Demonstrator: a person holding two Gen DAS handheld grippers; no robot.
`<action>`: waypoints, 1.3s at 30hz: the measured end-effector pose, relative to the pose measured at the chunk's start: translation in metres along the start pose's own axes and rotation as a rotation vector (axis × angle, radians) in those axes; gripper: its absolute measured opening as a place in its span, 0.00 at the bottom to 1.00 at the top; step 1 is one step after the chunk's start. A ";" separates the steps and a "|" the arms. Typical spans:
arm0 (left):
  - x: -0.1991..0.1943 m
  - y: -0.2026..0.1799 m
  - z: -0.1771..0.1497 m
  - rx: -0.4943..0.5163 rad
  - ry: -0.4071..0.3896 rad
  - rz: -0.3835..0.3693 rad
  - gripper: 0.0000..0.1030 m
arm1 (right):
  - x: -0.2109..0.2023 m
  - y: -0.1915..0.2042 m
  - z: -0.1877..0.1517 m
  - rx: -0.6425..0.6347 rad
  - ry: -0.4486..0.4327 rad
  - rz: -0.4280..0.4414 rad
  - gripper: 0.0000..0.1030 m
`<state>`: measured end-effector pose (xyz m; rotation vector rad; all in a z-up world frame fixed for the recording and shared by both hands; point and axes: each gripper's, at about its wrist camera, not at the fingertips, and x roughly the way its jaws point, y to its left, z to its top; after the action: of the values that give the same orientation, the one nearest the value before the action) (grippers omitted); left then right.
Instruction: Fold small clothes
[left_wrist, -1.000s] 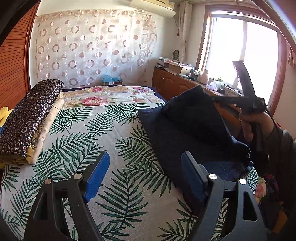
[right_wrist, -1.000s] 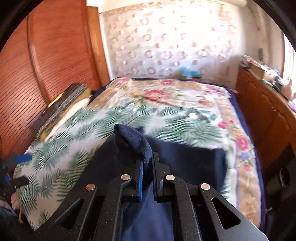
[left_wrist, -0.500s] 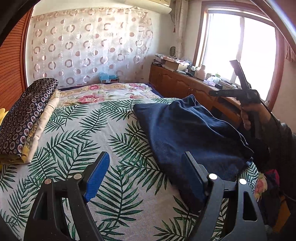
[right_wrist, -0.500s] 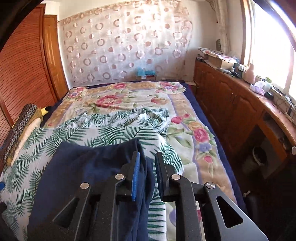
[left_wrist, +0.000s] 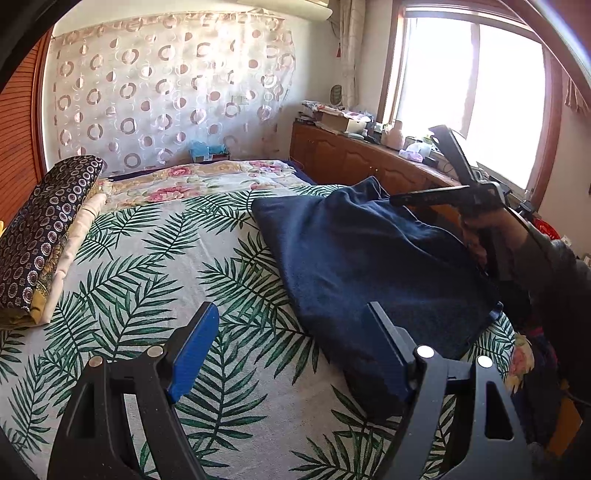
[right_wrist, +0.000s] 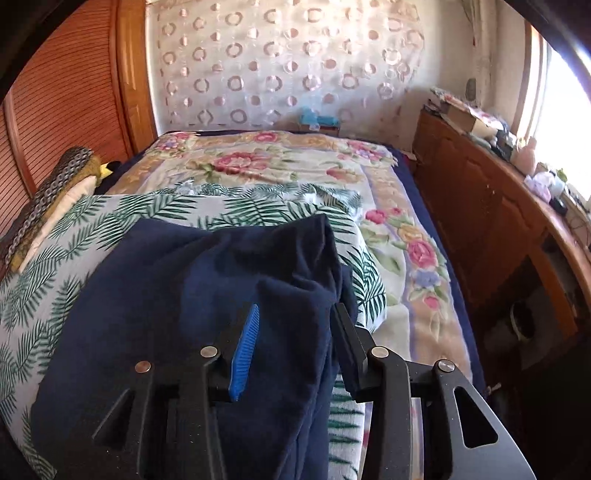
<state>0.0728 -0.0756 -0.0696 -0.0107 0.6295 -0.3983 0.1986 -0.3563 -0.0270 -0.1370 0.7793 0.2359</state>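
A dark navy garment (left_wrist: 354, 258) lies folded over on the right side of the palm-leaf bedspread (left_wrist: 147, 273). My left gripper (left_wrist: 291, 343) is open and empty, hovering over the bed near the garment's near left edge. In the right wrist view the garment (right_wrist: 177, 295) fills the lower middle, with a raised fold between the fingers. My right gripper (right_wrist: 295, 328) is open around that fold, its jaws apart. The right gripper also shows in the left wrist view (left_wrist: 454, 192), above the garment's far right corner.
A folded stack of patterned bedding (left_wrist: 40, 229) lies along the bed's left edge. A wooden cabinet (left_wrist: 369, 162) with clutter runs along the right wall under the window. A floral blanket (right_wrist: 288, 166) covers the far end of the bed.
My right gripper carried the garment's corner over to the right, laid it down, and its jaws have opened. The garment now lies flatter. My left gripper has stayed open and nearly still.
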 end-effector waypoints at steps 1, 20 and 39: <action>0.001 -0.001 -0.001 0.001 0.002 0.000 0.78 | 0.004 -0.003 0.005 0.010 0.004 0.003 0.40; 0.017 -0.012 -0.013 0.022 0.070 -0.012 0.78 | -0.011 -0.028 0.016 0.048 0.026 0.009 0.17; 0.024 -0.034 -0.028 0.069 0.193 -0.140 0.45 | -0.077 0.037 -0.094 -0.111 -0.041 0.180 0.48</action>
<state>0.0618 -0.1130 -0.1011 0.0496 0.8076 -0.5611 0.0719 -0.3526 -0.0402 -0.1665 0.7384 0.4520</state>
